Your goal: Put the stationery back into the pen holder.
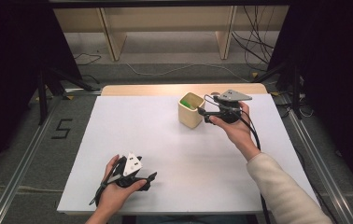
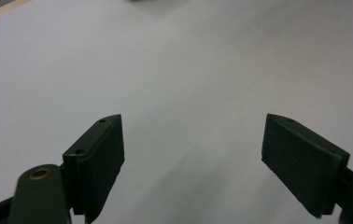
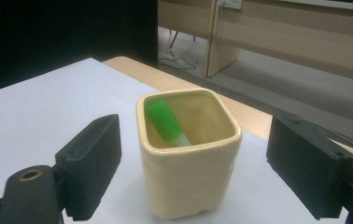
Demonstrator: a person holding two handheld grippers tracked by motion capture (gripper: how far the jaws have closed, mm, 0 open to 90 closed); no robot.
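A cream square cup [image 1: 191,111] stands upright on the white table top [image 1: 165,149], right of centre toward the back. A green capped item [image 1: 187,101] leans inside it; in the right gripper view the cup [image 3: 188,182] and the green item [image 3: 164,119] are close ahead. My right gripper [image 1: 201,114] is just right of the cup and points at it. Its jaws [image 3: 193,123] stand wide, one on each side of the cup, touching nothing. My left gripper [image 1: 149,181] rests near the front left edge, open, with bare white surface between its jaws [image 2: 193,121].
A strip of wooden table [image 1: 142,89] shows behind the white top. Beyond it are wooden furniture legs [image 1: 225,32] and loose cables [image 1: 254,46] on the floor. A taped "5" [image 1: 62,128] marks the floor at the left, beside a metal rail [image 1: 20,172].
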